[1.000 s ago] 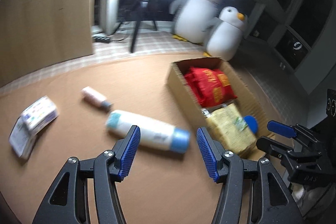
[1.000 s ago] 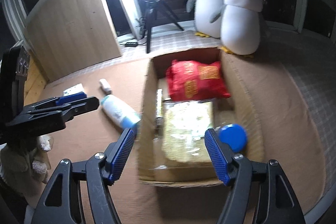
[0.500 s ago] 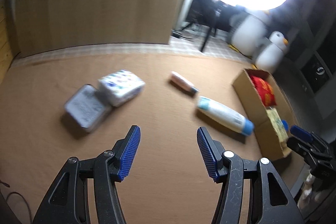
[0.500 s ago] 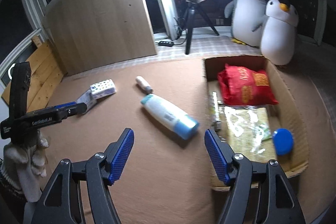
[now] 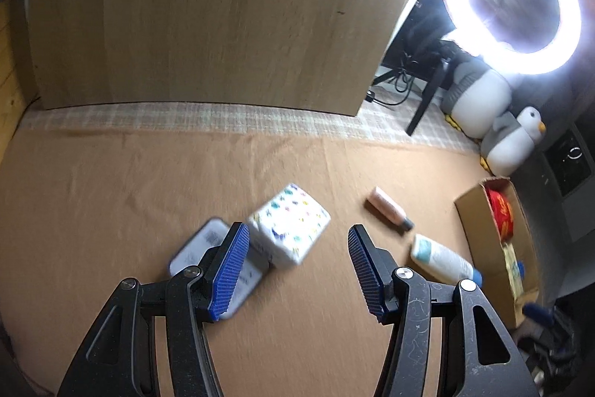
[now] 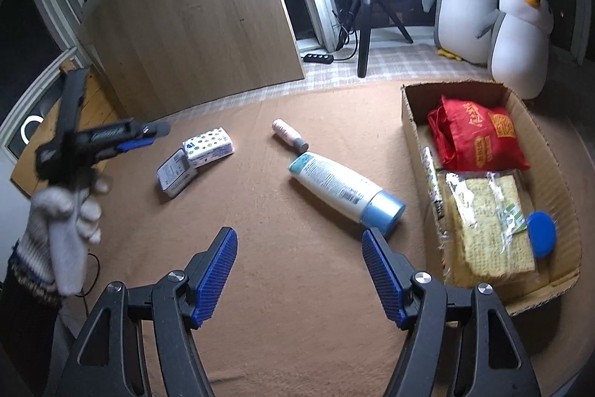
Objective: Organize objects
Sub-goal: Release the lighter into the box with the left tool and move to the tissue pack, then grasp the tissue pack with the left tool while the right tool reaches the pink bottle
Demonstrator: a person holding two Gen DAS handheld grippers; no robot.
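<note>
My left gripper [image 5: 297, 270] is open and empty above the brown mat, just short of a white patterned pack [image 5: 290, 224] that leans on a flat tin [image 5: 208, 259]. Both show in the right wrist view, the pack [image 6: 210, 146] and the tin [image 6: 175, 175], with the left gripper [image 6: 141, 136] hovering over them. My right gripper [image 6: 299, 276] is open and empty, near a white bottle with a blue cap [image 6: 346, 192]. A small pink tube [image 6: 289, 135] lies beyond it. A cardboard box [image 6: 407, 121] at right holds a red bag, a noodle pack and a blue lid.
Two plush penguins [image 6: 520, 39] and a ring light on a tripod [image 6: 364, 36] stand behind the mat. A wooden panel [image 5: 204, 17] rises at the back left. The box also shows at the right edge of the left wrist view [image 5: 468, 222].
My left gripper has swung left from the bottle and box to the patterned pack and tin. My right gripper has pulled back from the box and now faces the bottle.
</note>
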